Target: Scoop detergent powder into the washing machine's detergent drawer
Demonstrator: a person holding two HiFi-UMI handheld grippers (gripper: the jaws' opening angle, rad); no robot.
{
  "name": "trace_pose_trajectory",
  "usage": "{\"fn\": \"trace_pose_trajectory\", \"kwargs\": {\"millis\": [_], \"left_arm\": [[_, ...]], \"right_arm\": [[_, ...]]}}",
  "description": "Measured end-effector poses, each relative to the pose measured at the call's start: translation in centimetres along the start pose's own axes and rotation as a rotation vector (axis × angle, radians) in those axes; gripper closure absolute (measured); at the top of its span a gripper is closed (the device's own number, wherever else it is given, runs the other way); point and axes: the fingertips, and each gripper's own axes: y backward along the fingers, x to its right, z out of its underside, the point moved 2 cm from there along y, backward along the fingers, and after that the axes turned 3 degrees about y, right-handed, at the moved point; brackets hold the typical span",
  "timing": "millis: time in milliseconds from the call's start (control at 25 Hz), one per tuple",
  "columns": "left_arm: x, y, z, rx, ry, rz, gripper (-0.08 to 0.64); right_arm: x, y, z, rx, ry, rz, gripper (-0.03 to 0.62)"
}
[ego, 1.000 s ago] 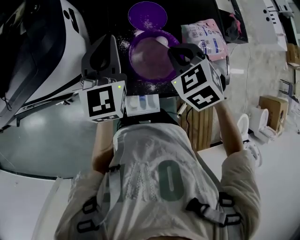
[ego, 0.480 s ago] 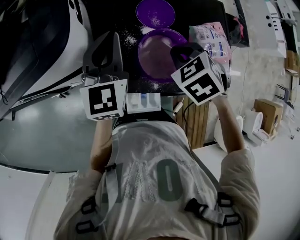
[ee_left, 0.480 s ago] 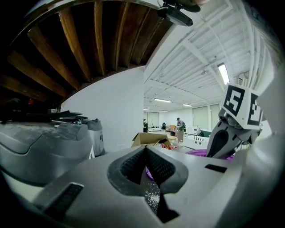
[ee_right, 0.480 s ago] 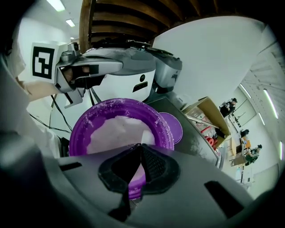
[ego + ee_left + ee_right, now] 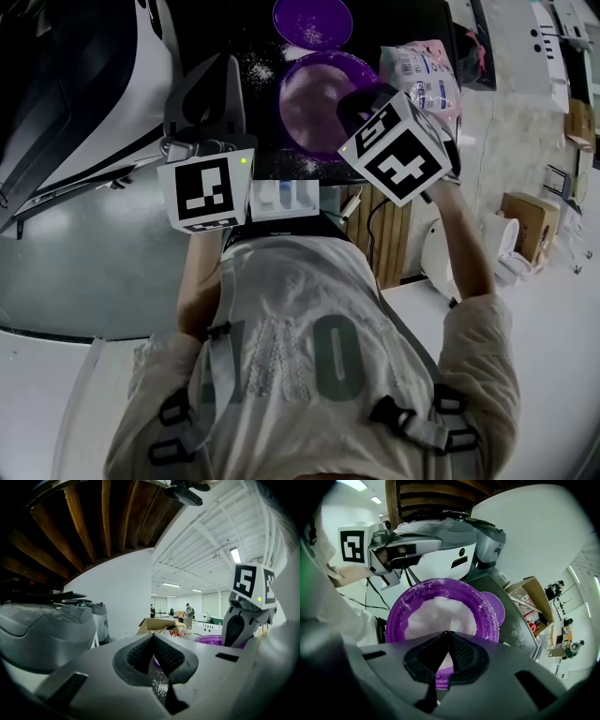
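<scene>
A purple tub [image 5: 314,94] of white detergent powder [image 5: 440,613] stands on the black top [image 5: 253,141] of the washing machine. Its purple lid [image 5: 312,21] lies just beyond it. The white detergent drawer [image 5: 286,199] is pulled out at the near edge, between my two hands. My right gripper [image 5: 356,101] hovers over the tub's near right rim [image 5: 396,616]. Its jaws [image 5: 447,633] are shut, and nothing shows between them. My left gripper [image 5: 228,64] hangs left of the tub, above the black top. It [image 5: 152,635] is shut and empty.
Spilled powder [image 5: 258,66] specks the black top around the tub. A pink detergent bag [image 5: 422,70] lies to the right of the tub. A big white and black machine [image 5: 84,94] fills the left side. A wooden crate [image 5: 389,234] stands below the top at the right.
My right gripper has tilted and crept a little further over the tub. The left gripper has hardly moved. The head view has shifted slightly.
</scene>
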Motion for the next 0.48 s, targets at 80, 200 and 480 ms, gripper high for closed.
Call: {"fn": "trace_pose_trajectory", "kwargs": {"millis": [80,200,480], "left_arm": [[0.0,-0.1,0.1,0.0,0.002,0.002,0.54],[0.0,0.0,0.2,0.0,0.007,0.003,0.54],[-0.6,0.3,0.3,-0.001,0.016,-0.016,0.54]], "right_arm": [[-0.5,-0.2,-0.2,-0.021,-0.001,-0.043,0.583],[-1.0,-0.3,-0.4,-0.036,-0.004,-0.093,0.583],[-2.0,-0.3,-0.9,-0.031,-0.005,-0.157,0.583]]}}
